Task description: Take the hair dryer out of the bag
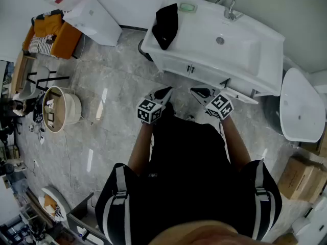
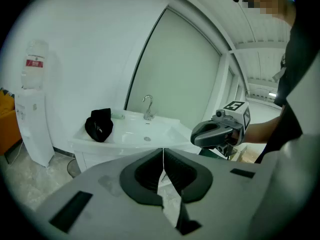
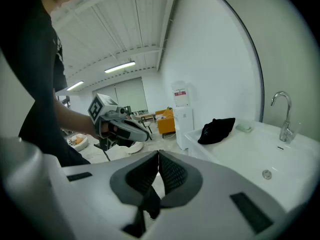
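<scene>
A black bag (image 1: 165,25) lies on the left end of the white sink counter (image 1: 204,40); it also shows in the left gripper view (image 2: 99,125) and the right gripper view (image 3: 217,129). No hair dryer is visible. My left gripper (image 1: 164,93) and right gripper (image 1: 200,92) are held in front of the counter, well short of the bag, each with a marker cube behind it. Both are shut with nothing between the jaws. The left gripper's (image 2: 163,156) jaws meet, and so do the right gripper's (image 3: 158,159).
The counter has a basin, a tap (image 1: 228,6) and a green soap dish (image 1: 187,6). A water dispenser (image 1: 93,19) and an orange chair (image 1: 51,34) stand at the left. A round basket (image 1: 60,108) sits on the tiled floor; a white toilet (image 1: 301,106) and cardboard boxes (image 1: 299,177) are at the right.
</scene>
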Motion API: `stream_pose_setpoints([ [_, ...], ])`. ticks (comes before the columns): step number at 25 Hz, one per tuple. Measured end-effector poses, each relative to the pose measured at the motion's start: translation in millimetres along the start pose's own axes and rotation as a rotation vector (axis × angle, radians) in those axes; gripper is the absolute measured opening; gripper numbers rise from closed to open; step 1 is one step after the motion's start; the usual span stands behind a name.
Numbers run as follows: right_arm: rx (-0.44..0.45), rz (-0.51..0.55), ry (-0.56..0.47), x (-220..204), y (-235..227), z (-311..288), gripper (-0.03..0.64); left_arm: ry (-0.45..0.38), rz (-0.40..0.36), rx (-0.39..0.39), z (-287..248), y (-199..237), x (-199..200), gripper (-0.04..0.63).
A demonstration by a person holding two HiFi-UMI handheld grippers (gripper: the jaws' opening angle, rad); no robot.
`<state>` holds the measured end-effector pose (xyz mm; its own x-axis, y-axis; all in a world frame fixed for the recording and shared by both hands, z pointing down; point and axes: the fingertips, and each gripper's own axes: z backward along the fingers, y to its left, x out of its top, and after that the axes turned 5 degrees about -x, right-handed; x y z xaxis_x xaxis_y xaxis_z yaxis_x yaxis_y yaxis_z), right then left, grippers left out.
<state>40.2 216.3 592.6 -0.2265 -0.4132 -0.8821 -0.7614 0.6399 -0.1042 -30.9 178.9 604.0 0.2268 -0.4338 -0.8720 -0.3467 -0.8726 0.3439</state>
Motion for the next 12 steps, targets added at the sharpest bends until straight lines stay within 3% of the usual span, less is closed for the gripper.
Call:
stream_pose_setpoints([
  [12, -0.014, -0.024, -0.009, -9, 0, 11, 0.06, 0.016, -0.02, 0.0, -2, -19, -1, 0.017],
])
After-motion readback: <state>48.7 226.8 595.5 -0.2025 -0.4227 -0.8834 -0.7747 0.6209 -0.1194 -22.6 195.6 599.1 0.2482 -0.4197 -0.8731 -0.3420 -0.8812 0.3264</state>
